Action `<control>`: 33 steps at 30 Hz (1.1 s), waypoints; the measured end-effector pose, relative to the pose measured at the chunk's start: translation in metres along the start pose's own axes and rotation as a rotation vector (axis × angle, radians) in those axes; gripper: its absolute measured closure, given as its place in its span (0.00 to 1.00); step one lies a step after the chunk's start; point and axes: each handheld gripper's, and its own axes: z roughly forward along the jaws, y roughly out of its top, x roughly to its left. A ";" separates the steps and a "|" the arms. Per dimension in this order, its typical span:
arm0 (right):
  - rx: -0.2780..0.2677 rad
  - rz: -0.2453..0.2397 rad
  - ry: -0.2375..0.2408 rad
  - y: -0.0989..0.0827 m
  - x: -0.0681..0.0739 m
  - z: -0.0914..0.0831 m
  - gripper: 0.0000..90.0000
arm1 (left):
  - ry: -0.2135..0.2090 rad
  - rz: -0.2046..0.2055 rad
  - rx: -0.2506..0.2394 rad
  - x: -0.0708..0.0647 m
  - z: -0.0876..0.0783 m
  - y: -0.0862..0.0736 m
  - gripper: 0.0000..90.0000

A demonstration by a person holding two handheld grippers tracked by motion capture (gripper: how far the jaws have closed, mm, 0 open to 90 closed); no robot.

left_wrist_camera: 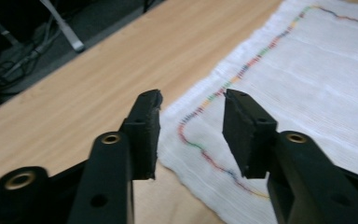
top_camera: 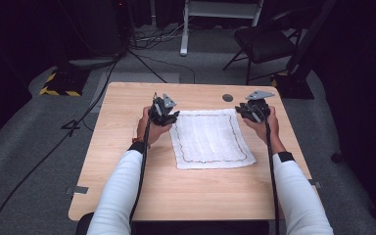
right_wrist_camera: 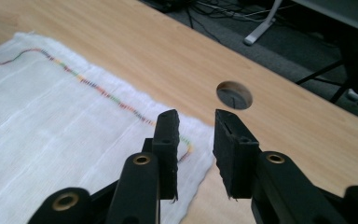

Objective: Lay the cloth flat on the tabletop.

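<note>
A white cloth [top_camera: 209,139] with a multicoloured stitched border lies flat in the middle of the wooden table [top_camera: 176,191]. My left gripper [top_camera: 169,117] hovers at the cloth's far left corner. In the left gripper view the cloth corner [left_wrist_camera: 307,70] lies below the left gripper [left_wrist_camera: 192,95], whose jaws stand apart with nothing between the pads. My right gripper [top_camera: 247,113] is at the far right corner. In the right gripper view the right gripper [right_wrist_camera: 196,114] is open over the cloth edge [right_wrist_camera: 51,135], and its pads do not press on the fabric.
A round cable hole [top_camera: 227,97] [right_wrist_camera: 234,94] sits in the table just beyond the cloth's far right corner. Behind the table stand a dark folding chair [top_camera: 264,41], a white frame leg [top_camera: 185,29] and floor cables [top_camera: 78,122].
</note>
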 end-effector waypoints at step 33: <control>0.166 -0.061 0.284 -0.129 0.035 -0.067 0.63 | -0.392 0.146 0.171 -0.083 -0.042 -0.074 0.59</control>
